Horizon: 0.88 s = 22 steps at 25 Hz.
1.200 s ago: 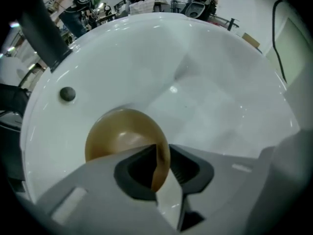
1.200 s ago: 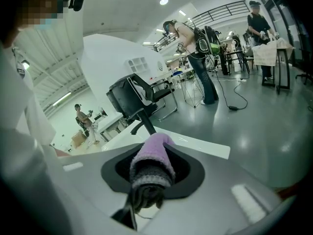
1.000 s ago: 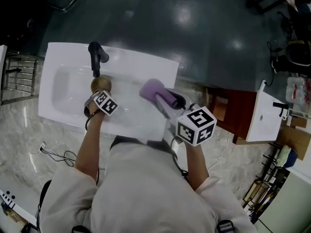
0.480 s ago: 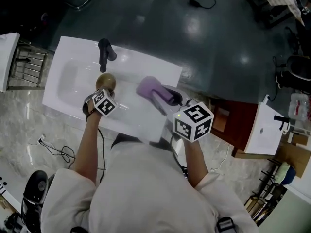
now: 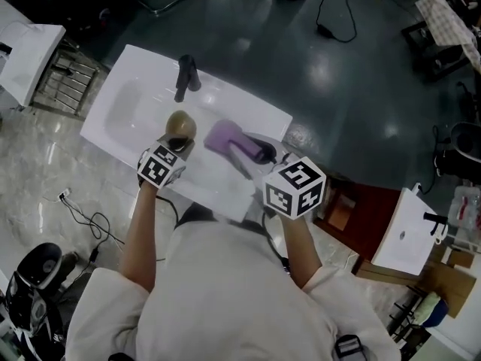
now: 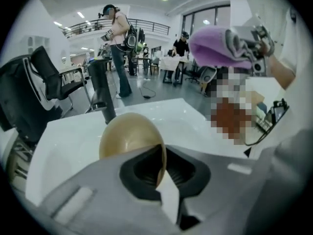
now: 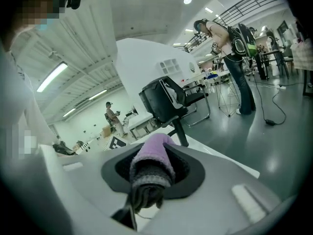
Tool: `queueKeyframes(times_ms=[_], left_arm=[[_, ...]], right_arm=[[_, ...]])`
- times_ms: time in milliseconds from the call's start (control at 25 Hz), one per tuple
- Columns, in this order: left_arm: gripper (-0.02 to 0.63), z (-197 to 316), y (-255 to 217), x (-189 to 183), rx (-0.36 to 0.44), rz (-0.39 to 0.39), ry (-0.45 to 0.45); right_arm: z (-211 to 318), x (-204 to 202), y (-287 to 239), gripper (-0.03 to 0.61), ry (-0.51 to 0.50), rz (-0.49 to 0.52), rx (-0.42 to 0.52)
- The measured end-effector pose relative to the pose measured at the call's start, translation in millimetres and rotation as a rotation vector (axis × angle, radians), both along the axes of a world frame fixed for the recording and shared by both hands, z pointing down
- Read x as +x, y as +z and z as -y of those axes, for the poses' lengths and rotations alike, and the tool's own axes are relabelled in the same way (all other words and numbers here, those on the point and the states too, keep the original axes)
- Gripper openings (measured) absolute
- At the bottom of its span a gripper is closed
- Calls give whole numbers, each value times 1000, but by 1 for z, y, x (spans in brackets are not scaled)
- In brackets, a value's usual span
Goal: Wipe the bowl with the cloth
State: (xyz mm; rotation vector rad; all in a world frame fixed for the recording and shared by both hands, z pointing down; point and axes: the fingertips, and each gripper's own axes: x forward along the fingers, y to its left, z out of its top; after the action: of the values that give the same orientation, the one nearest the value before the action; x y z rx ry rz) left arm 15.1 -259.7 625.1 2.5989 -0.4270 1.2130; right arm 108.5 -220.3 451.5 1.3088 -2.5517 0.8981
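A small golden-brown bowl (image 5: 180, 124) is held on edge above the white sink (image 5: 120, 119). My left gripper (image 5: 175, 145) is shut on its rim; in the left gripper view the bowl (image 6: 128, 137) stands tilted with its rim pinched between the jaws (image 6: 161, 173). A purple cloth (image 5: 224, 137) is bunched in my right gripper (image 5: 239, 150), which is shut on it, a short way right of the bowl and apart from it. In the right gripper view the cloth (image 7: 152, 161) fills the jaws. From the left gripper view the cloth (image 6: 215, 45) hangs at upper right.
A dark faucet (image 5: 185, 76) rises at the sink's far rim, just beyond the bowl. A metal rack (image 5: 71, 77) and another white basin (image 5: 30, 47) stand to the left. Cables (image 5: 83, 216) lie on the marble floor; a second sink (image 5: 406, 228) is at right.
The view has shifted, so the sink sits more to the right and tilted. Both grippers keep their holds; the cloth and the bowl have come slightly closer together.
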Motion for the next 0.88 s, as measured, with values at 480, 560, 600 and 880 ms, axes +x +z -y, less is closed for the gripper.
queueKeyframes(times_ms=[480,560,600,880], left_arm=[[11,-47,-97,5,-50,-482,-125],[9,-51,-108,2,-36,-531,-124],[9,-55,-114,0,-29,-555,-118],[11,-81,-160,-11,28,-729,-31]], right_arm=[[-17,-62,-35,101,-246,53,96],[-17,-70,-36,101,-269,34,108],[-17,-74,-37,101,-280,18,117],[-16,-104,-42,103,-338,-104,183]])
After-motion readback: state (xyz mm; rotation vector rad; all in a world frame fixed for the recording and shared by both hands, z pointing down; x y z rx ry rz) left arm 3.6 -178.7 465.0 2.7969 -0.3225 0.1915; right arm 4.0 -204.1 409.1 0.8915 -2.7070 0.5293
